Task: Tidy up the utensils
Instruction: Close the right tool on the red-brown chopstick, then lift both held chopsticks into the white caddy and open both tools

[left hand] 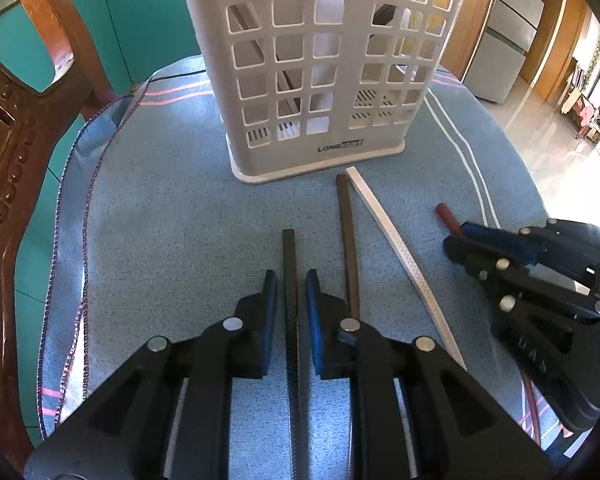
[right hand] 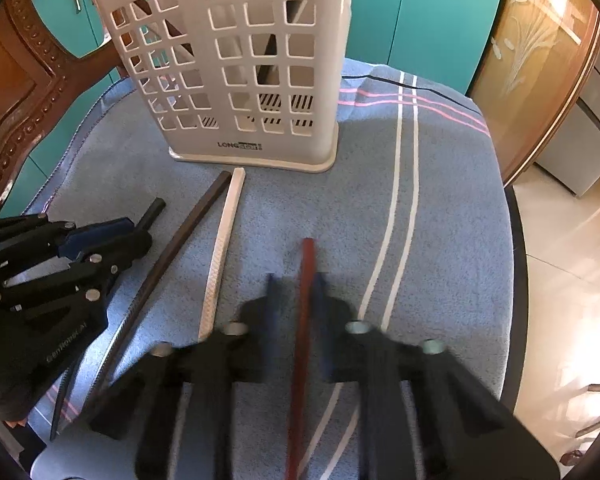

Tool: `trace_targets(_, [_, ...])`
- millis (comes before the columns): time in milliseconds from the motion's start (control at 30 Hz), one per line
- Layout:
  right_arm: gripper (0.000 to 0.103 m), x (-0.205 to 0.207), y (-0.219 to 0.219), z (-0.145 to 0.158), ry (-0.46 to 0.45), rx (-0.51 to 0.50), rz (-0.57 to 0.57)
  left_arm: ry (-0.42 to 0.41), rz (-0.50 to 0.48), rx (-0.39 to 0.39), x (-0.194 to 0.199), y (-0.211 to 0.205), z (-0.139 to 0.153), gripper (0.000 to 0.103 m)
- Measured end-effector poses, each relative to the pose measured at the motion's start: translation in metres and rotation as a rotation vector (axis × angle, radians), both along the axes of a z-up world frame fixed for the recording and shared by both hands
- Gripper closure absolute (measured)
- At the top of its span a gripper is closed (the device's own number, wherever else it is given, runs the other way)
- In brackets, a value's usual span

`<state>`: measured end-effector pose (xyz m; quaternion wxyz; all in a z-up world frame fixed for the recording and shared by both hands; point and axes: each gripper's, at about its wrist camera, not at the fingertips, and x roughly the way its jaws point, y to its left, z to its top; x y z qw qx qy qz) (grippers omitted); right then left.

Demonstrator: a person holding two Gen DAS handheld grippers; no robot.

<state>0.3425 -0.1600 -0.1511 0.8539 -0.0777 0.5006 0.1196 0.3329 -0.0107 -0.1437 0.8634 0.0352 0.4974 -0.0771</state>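
A black chopstick (left hand: 289, 248) lies on the blue cloth (left hand: 160, 220), and my left gripper (left hand: 291, 280) is shut on it, one blue pad on each side. The right wrist view shows that left gripper (right hand: 138, 232) with the black chopstick's tip (right hand: 156, 204) sticking out. My right gripper (right hand: 294, 280), blurred, is shut on a red-brown chopstick (right hand: 307, 256). From the left wrist, this right gripper (left hand: 458, 236) has the red tip (left hand: 446, 214) poking out. Between the two grippers lie a dark brown chopstick (left hand: 350, 240) and a white chopstick (left hand: 396, 248). A white slotted utensil holder (left hand: 332, 152) stands upright behind them.
The holder (right hand: 240, 146) has several sticks inside. The cloth (right hand: 452, 220) covers a round table whose dark edge (right hand: 516, 280) curves at the right, with tiled floor beyond. A carved wooden chair (left hand: 4, 160) stands close on the left. Teal cabinets are behind.
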Motion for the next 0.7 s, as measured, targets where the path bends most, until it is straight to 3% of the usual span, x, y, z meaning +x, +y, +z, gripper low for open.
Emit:
trace_targets(167, [0.096,-0.002,-0.002,0.001,-0.021,0.073,-0.004,-0.021,0.011,-0.022,-0.009,0.002,-0.002,0.096])
trace_targets(267, [0.096,-0.008,-0.011,0.015,-0.057,0.115,-0.024,-0.077,0.002,-0.048,-0.021,0.004,0.014,0.096])
trace_targets(467, [0.096,-0.047,-0.034,0.081,-0.236,0.224,-0.004,-0.219,-0.039,-0.129,-0.063,0.010,0.067,0.096])
trace_targets(700, [0.096,-0.086,-0.060,0.143,-0.333,0.360,-0.021,-0.448,-0.031,-0.271,-0.109,0.032,0.150,0.096])
